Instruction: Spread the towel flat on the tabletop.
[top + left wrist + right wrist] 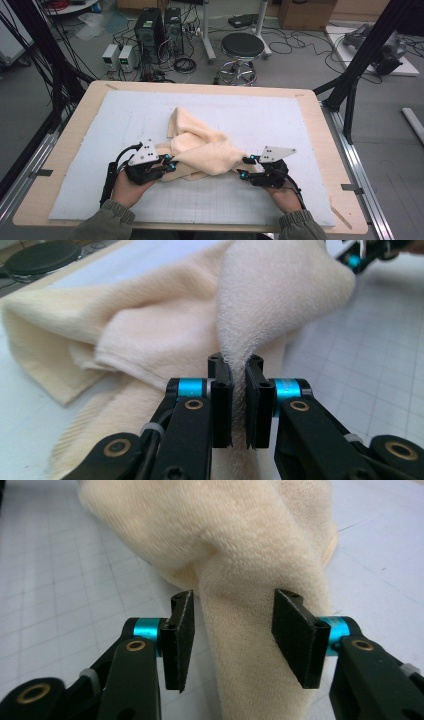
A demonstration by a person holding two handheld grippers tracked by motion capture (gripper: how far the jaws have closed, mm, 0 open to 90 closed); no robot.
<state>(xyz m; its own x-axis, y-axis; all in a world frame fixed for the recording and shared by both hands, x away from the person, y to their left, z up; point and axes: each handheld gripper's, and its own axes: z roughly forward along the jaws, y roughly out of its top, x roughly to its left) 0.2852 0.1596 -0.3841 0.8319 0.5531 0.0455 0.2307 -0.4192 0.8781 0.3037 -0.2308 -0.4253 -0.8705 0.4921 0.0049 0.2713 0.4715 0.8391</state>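
Note:
A cream towel (pixel 200 145) lies bunched on the white gridded mat (pixel 280 120), one end folded toward the far side. At its near left end my left gripper (pixel 170 165) is shut on a thin ridge of towel (pixel 165 335), and in the left gripper view that gripper (pixel 239 390) has its pads pinching the cloth. My right gripper (pixel 244 167) is at the near right end. In the right gripper view its jaws (pixel 232 630) stand apart around a thick fold of towel (pixel 225 530), with a gap at the left pad. The right gripper (pixel 357 257) also appears beyond the towel.
The mat covers most of a wooden table (pixel 75 130). On the floor beyond the far edge are a black stool (pixel 242 47), computer towers (pixel 150 25) and loose cables. Black frame posts rise at both sides. Bare mat lies left, right and in front of the towel.

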